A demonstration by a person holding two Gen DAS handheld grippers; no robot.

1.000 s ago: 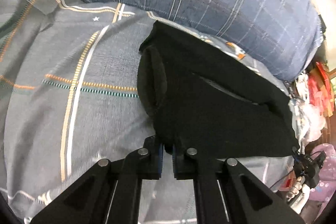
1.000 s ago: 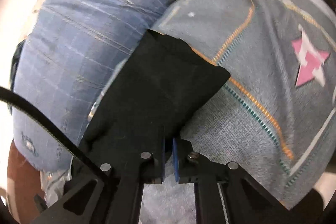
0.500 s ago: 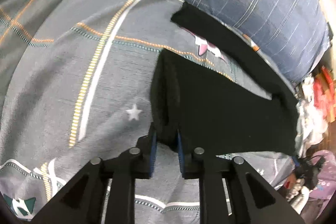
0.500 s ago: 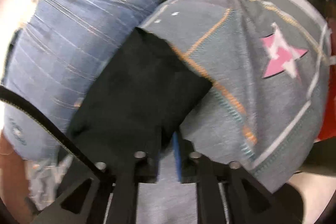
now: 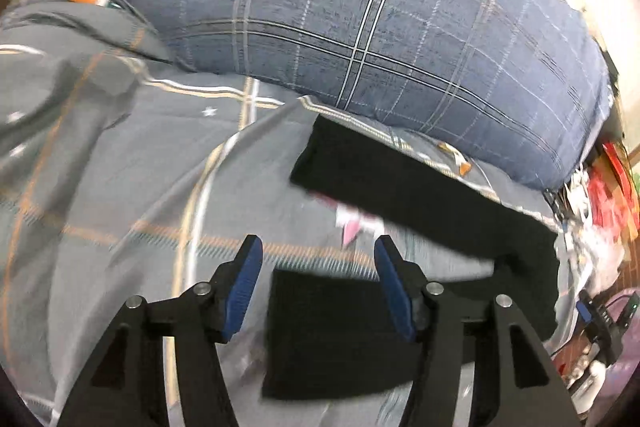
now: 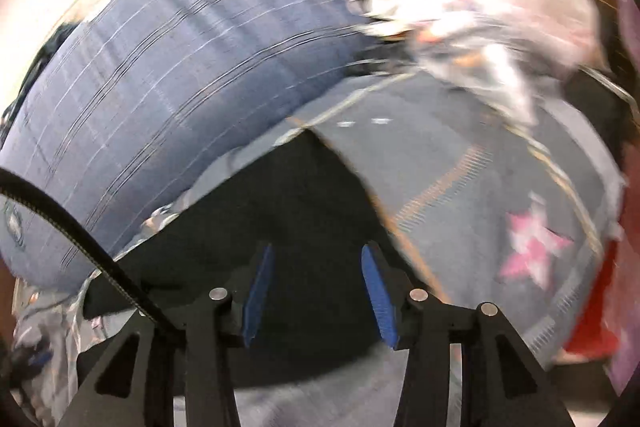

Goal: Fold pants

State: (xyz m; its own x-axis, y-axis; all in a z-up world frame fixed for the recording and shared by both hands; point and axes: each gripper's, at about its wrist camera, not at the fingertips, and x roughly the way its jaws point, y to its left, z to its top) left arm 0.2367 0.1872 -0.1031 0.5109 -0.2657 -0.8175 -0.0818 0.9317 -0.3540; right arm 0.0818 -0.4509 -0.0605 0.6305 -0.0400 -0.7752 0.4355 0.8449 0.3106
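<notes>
Left wrist view: left gripper [image 5: 318, 287] jaws have just been opening, now apart, pads clear of cloth. Black pants [image 5: 420, 199] lie on the grey sheet [image 5: 120, 187]: one band runs from 12 to 3 o'clock of the gripper, a second patch sits between and below the fingers. Blue pillow [image 5: 380, 27] at 12.

Right wrist view, blurred: right gripper [image 6: 318, 291] jaws have also just been opening, nothing pinched. Pants [image 6: 304, 211] under and ahead of the fingers; pillow [image 6: 180, 87] at 10, pink star [image 6: 532, 247] at 3.
</notes>
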